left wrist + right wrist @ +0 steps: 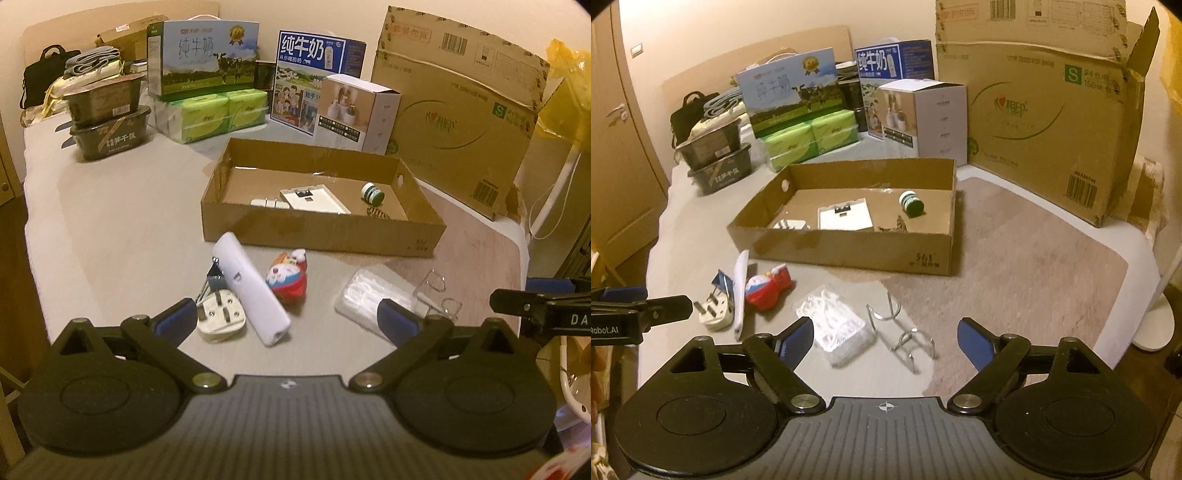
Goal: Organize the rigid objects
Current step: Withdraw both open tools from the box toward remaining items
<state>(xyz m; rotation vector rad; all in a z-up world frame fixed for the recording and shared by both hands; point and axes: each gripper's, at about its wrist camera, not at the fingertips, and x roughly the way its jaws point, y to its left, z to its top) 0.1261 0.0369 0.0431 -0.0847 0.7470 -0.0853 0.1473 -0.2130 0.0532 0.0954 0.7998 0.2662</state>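
Note:
A shallow cardboard tray (317,232) (849,251) holds a white flat device (314,199) (844,218), a white adapter (267,203) (788,224) and a small green-capped jar (372,193) (911,203). In front of it lie a white plug (221,316) (714,314), a white tube-shaped device (251,288) (740,291), a binder clip (214,278), a red and blue toy (288,278) (768,288), a clear packet of white picks (369,299) (838,328) and a wire holder (439,295) (905,328). My left gripper (288,321) is open just before the plug and tube. My right gripper (886,339) is open above the packet and wire holder.
Milk cartons (207,55), green tissue packs (218,114), black food tubs (107,122), a white box (356,110) and a large cardboard box (454,114) (1045,118) stand at the back. The table edge runs along the right, by a white lamp base (1152,325).

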